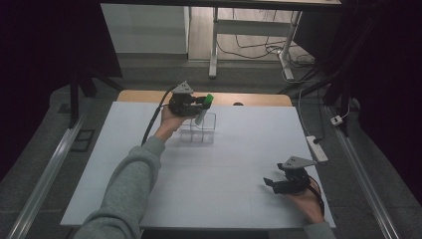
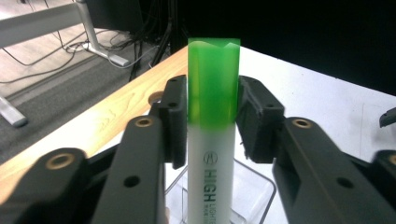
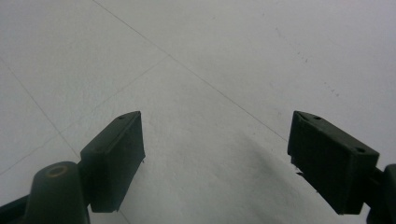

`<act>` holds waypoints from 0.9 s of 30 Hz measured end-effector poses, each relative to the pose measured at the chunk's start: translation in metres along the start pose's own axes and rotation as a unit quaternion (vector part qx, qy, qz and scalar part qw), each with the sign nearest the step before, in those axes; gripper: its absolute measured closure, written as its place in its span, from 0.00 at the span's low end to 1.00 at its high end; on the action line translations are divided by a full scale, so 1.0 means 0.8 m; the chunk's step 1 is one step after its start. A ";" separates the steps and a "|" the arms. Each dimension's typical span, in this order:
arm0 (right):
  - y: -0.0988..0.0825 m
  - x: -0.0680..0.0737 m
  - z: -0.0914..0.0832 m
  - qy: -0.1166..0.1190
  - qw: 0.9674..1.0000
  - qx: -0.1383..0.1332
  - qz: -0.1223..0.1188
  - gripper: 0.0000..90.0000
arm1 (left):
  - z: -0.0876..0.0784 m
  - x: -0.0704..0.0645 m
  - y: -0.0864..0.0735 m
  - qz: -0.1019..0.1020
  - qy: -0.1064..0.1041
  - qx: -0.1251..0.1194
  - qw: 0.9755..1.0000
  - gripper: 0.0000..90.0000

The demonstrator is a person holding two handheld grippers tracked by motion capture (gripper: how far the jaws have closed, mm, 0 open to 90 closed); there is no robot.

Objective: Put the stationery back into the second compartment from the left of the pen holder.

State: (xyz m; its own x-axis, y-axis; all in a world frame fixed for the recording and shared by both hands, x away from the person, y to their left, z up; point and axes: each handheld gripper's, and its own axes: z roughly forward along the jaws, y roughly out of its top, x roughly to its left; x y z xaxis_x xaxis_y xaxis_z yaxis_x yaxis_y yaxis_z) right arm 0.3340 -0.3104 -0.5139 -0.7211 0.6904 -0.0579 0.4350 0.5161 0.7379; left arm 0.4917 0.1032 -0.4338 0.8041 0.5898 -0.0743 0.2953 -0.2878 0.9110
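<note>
1. At the far side of the white worktop, the left gripper is over a clear plastic organizer with several compartments.
2. A highlighter with a green cap stands between its jaws, with the lower end inside the organizer (which compartment, I cannot tell).
3. In the left gripper view, the left pad lies against the pen just where the cap ends, while the right pad stands slightly off it; the jaws are parted and do not clamp the highlighter.
4. The right gripper rests low at the near right corner of the worktop, well apart from the organizer.
5. Its jaws are wide apart, with bare white surface between them.
</note>
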 end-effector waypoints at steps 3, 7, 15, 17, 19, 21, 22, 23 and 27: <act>0.000 0.000 0.001 -0.001 1.000 0.001 0.000 0.21 | -0.002 0.002 -0.003 -0.008 0.006 0.005 1.000 0.54; 0.000 0.001 0.001 0.000 1.000 0.002 -0.001 0.21 | -0.006 -0.001 -0.004 -0.008 0.007 0.008 1.000 0.49; 0.000 0.000 0.001 0.000 1.000 0.000 0.000 0.21 | -0.014 -0.006 -0.010 -0.002 0.006 0.033 0.999 0.48; 0.000 0.000 0.000 -0.001 1.000 -0.001 0.001 0.21 | -0.017 -0.008 -0.012 -0.002 0.006 0.035 0.999 0.48; 0.000 0.000 0.000 0.000 1.000 -0.001 0.001 0.21 | -0.021 -0.010 -0.014 0.003 0.011 0.038 0.999 0.48; 0.000 0.000 0.001 -0.001 1.000 0.000 -0.001 0.21 | -0.025 -0.012 -0.016 0.009 0.013 0.044 0.999 0.48; 0.000 0.001 0.001 0.000 1.000 0.000 -0.002 0.21 | -0.028 -0.012 -0.018 0.009 0.011 0.046 0.999 0.48; 0.000 0.001 0.001 0.000 1.000 0.000 -0.001 0.21 | -0.030 -0.013 -0.019 0.010 0.011 0.049 0.999 0.48; 0.000 0.001 0.000 -0.001 1.000 -0.002 0.000 0.21 | -0.040 -0.014 -0.024 0.003 0.015 0.053 0.998 0.48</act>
State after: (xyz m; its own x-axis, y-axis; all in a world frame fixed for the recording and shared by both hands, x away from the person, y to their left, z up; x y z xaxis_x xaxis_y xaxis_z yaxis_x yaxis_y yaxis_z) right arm 0.3337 -0.3100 -0.5138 -0.7207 0.6907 -0.0595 0.4326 0.5150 0.7400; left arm 0.4610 0.1261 -0.4373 0.7906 0.6099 -0.0542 0.3443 -0.3696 0.8630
